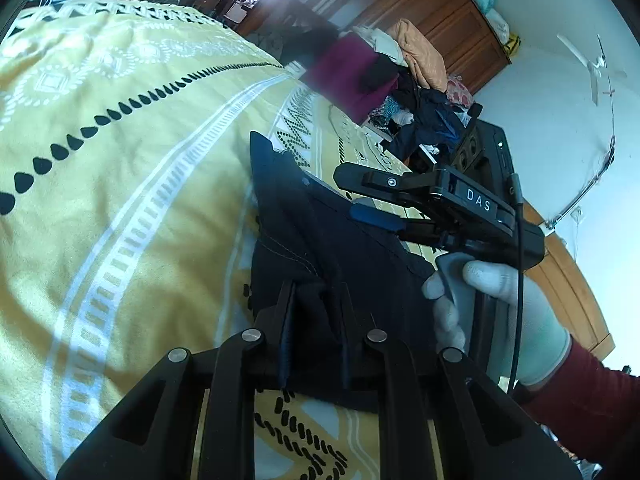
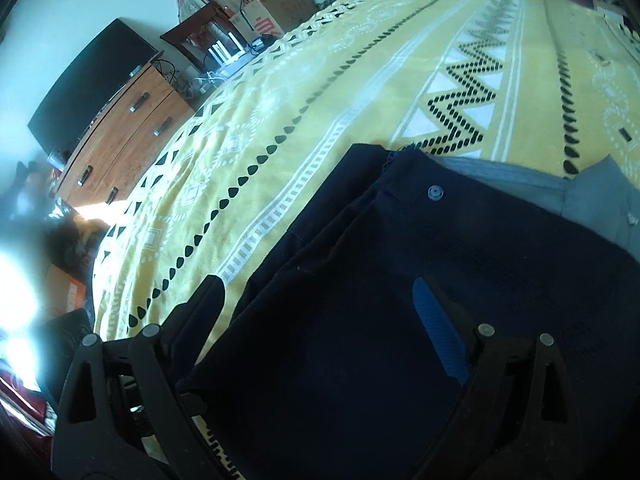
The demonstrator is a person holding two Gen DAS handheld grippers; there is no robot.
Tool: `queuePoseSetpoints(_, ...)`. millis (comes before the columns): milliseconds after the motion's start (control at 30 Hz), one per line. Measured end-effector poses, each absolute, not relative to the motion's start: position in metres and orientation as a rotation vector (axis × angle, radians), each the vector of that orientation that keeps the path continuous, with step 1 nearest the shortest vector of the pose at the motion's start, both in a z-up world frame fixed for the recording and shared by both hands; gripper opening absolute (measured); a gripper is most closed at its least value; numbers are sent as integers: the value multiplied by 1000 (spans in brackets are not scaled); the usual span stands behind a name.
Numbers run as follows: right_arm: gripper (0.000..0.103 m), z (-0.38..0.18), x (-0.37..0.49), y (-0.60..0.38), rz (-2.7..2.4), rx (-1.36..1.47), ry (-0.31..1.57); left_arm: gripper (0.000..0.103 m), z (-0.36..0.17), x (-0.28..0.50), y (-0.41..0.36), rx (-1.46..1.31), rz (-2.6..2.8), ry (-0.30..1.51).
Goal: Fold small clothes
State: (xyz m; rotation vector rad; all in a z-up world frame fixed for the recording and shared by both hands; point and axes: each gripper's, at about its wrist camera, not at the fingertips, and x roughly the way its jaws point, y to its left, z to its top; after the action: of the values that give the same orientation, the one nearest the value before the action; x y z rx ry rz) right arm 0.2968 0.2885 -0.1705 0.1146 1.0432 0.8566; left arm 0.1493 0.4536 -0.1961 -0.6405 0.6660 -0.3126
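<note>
A pair of dark navy shorts (image 2: 420, 300) lies on a bed covered by a yellow bedspread (image 1: 120, 120) patterned with white bands and black drops. The left gripper (image 1: 316, 312) has its jaws pinched nearly closed on a bunched fold of the shorts, the dark cloth rising between the two black fingers. The right gripper (image 2: 320, 320) stands wide open above the shorts with nothing held: one black finger (image 2: 208, 296) over the cloth's left edge, the other, with a blue pad (image 2: 438, 332), over the middle of the fabric (whether it touches the cloth I cannot tell). A grey snap button (image 2: 435, 192) shows near the waistband, whose grey lining is turned up at the far edge. A white-gloved hand (image 1: 492, 300) with a maroon sleeve grips the right tool's handle. A heap of clothes (image 1: 404, 80) sits at the bed's far end, before a wooden wardrobe (image 1: 440, 12).
</note>
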Motion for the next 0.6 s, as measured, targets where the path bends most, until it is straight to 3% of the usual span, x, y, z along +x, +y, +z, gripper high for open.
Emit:
queuePoseSetpoints(400,94,-184,304,358,776,-130,1243,17,-184,150,421,-476,-349,664)
queuePoseSetpoints(500,82,-193,303,366,761,-180,1246,17,-185,155,412,-435,-370,683)
queuePoseSetpoints(567,65,-203,314,358,712,-143,1255,17,-185,157,405,-412,-388,694)
queuePoseSetpoints(600,62,-205,319,352,703,-90,1252,17,-186,159,403,-403,-399,699)
